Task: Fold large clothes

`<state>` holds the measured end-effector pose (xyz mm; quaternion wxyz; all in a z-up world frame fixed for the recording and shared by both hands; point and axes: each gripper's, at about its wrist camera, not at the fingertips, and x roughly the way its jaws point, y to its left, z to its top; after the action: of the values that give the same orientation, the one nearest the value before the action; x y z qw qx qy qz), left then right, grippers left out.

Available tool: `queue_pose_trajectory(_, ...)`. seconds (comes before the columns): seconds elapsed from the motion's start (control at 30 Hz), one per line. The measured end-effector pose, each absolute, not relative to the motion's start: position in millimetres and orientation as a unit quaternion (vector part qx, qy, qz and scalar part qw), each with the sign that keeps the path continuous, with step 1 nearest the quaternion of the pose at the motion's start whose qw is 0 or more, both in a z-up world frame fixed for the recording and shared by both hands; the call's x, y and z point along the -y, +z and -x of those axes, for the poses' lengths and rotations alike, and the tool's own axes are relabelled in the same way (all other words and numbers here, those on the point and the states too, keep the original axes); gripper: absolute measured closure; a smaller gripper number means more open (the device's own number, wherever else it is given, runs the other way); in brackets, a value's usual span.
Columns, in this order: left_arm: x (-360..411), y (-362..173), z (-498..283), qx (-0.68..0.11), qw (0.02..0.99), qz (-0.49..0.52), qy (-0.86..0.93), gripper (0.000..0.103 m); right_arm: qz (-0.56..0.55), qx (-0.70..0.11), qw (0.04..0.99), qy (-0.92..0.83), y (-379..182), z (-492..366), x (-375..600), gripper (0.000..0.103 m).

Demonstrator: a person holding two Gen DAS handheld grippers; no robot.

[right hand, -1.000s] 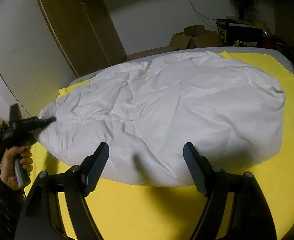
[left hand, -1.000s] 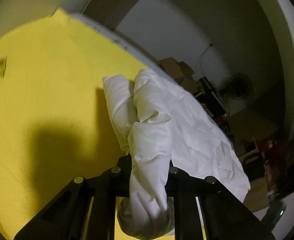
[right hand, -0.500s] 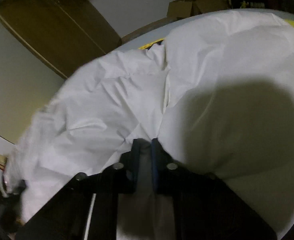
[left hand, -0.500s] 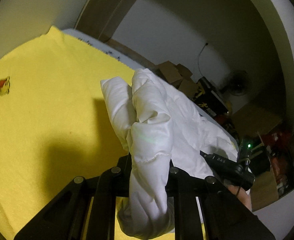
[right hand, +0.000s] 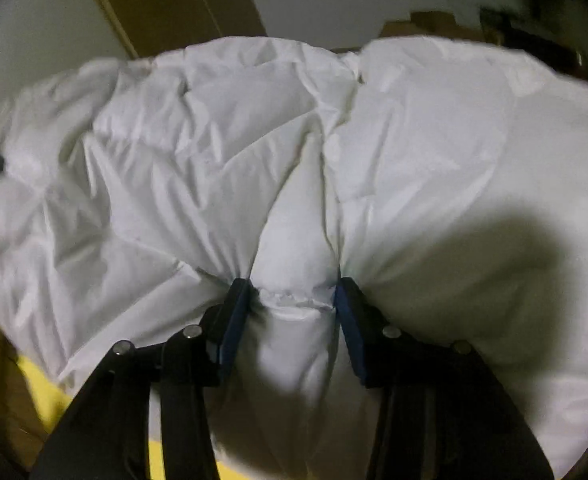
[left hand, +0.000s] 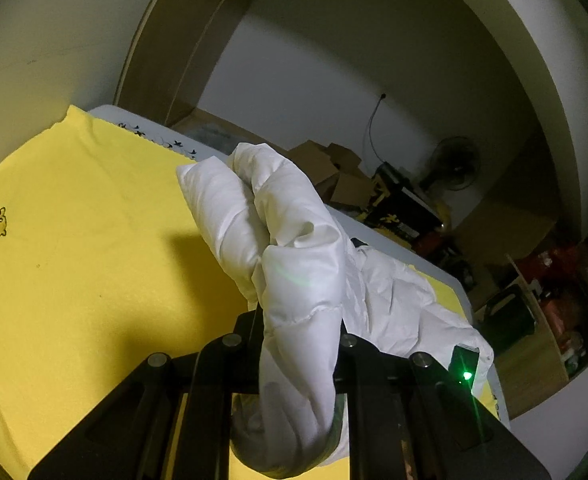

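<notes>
A white puffy quilted garment point(left hand: 294, 264) lies on a yellow sheet point(left hand: 86, 240). My left gripper point(left hand: 298, 344) is shut on a bunched edge of it and holds it raised above the sheet. In the right wrist view the same garment point(right hand: 434, 152) fills the frame. My right gripper point(right hand: 294, 300) is shut on a thick fold of it, pinched between the blue pads point(right hand: 234, 316). The other gripper shows in the left wrist view as a black body with a green light point(left hand: 468, 376) at the garment's far edge.
The yellow sheet covers a white table point(left hand: 446, 276) with its edge at the back. Cardboard boxes point(left hand: 334, 172), a fan point(left hand: 454, 160) and clutter stand on the floor behind. A brown wardrobe point(right hand: 166, 4) stands by the wall.
My right gripper moved in from open above the garment and shut on a fold of it. My left gripper has lifted its bunched edge higher.
</notes>
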<state>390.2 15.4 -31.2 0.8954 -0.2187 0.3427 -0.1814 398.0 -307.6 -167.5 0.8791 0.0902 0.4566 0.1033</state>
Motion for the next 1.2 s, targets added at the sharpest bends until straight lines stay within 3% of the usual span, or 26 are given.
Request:
queue_pose_trajectory(0.1, -12, -19, -384, -0.336, 0.896, 0.223, -0.187, 0.09, -0.096, -0.451, 0.88, 0.116, -149, -384, 311, 0.055)
queue_pose_trajectory(0.27, 12, 3, -380, -0.326, 0.9, 0.212, -0.196, 0.09, -0.226, -0.346, 0.906, 0.09, -97, -317, 405, 0.055)
queue_pose_trajectory(0.47, 75, 41, -375, -0.319, 0.911, 0.181, -0.187, 0.089, -0.309, -0.322, 0.895, -0.01, -103, -253, 519, 0.055)
queue_pose_trajectory(0.73, 186, 65, -351, -0.311, 0.91, 0.133, -0.241, 0.09, -0.366, -0.31, 0.875, -0.071, -140, -166, 575, 0.054)
queue_pose_trajectory(0.9, 274, 45, -336, -0.338, 0.892, 0.079, -0.288, 0.09, -0.382, -0.307, 0.868, -0.076, -147, -122, 586, 0.054)
queue_pose_trajectory(1.1, 360, -36, -344, -0.427, 0.853, 0.037, -0.3, 0.089, -0.393, -0.305, 0.864, -0.076, -150, -102, 598, 0.054)
queue_pose_trajectory(1.2, 383, -57, -339, -0.428, 0.849, 0.008, -0.311, 0.088, -0.392, -0.307, 0.864, -0.078, -152, -92, 600, 0.054)
